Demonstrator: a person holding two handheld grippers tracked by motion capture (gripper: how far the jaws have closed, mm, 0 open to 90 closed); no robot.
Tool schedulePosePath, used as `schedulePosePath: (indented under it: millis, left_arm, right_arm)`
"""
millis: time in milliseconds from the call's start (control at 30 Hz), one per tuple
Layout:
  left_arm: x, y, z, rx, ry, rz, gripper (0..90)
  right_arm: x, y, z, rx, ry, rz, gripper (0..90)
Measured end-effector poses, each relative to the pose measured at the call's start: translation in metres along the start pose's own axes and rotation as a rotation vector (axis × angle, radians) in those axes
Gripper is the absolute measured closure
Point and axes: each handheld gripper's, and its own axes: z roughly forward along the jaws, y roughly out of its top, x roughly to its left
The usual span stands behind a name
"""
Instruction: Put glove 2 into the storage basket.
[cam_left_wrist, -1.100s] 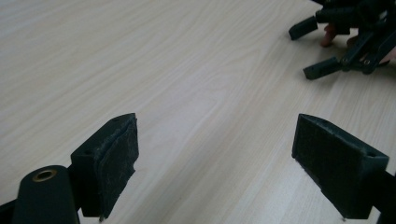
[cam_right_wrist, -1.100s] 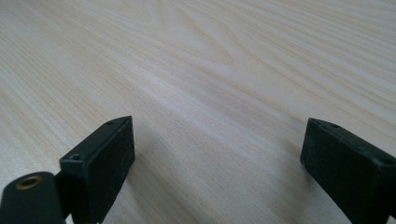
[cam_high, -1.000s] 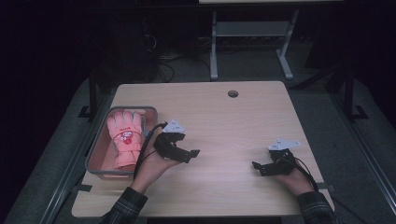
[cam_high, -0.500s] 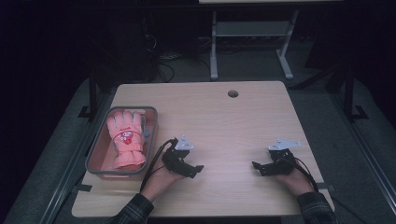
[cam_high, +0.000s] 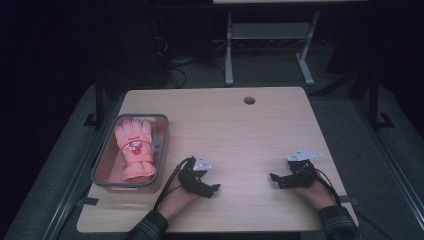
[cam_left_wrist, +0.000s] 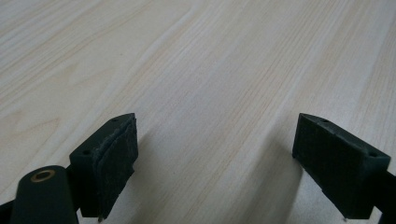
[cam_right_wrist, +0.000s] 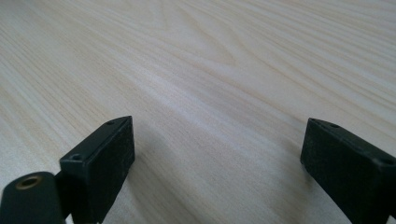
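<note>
From the high view, a pink glove (cam_high: 134, 148) lies flat in a grey tray (cam_high: 162, 150) at the left side of the worktop (cam_high: 240, 130), cuff toward the person. The left tongs (cam_high: 212, 189) rest low on the wood just right of the tray's near corner, apart from it, jaws pointing right and away from the glove. The right tongs (cam_high: 275, 178) sit well apart on the right side, jaws pointing left toward the middle. Both hands lie on the near edge. I judge this a resting step with the glove stowed in the tray and nothing in hand; any next move on the glove calls for the left tongs to turn back toward the tray and lift over its rim.

The left gripper view gives what the high view cannot: the jaws of the left tongs (cam_left_wrist: 215, 163) stand wide, released, with bare wood grain between them and a frayed pad on the left jaw.

The right gripper view shows the right tongs (cam_right_wrist: 217, 163) likewise spread and empty, hovering close over plain wood, while the glove and tray appear in the high view alone.
</note>
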Motion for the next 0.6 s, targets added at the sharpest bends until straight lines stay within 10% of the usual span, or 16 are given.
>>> schedulePosePath:
  millis: [600]
  left_arm:
    - [-0.0035,-0.004,0.0028,-0.053,-0.03,0.026,12.6]
  right_arm:
    - [0.0001,0.0,0.0,0.001,0.002,-0.001,9.5]
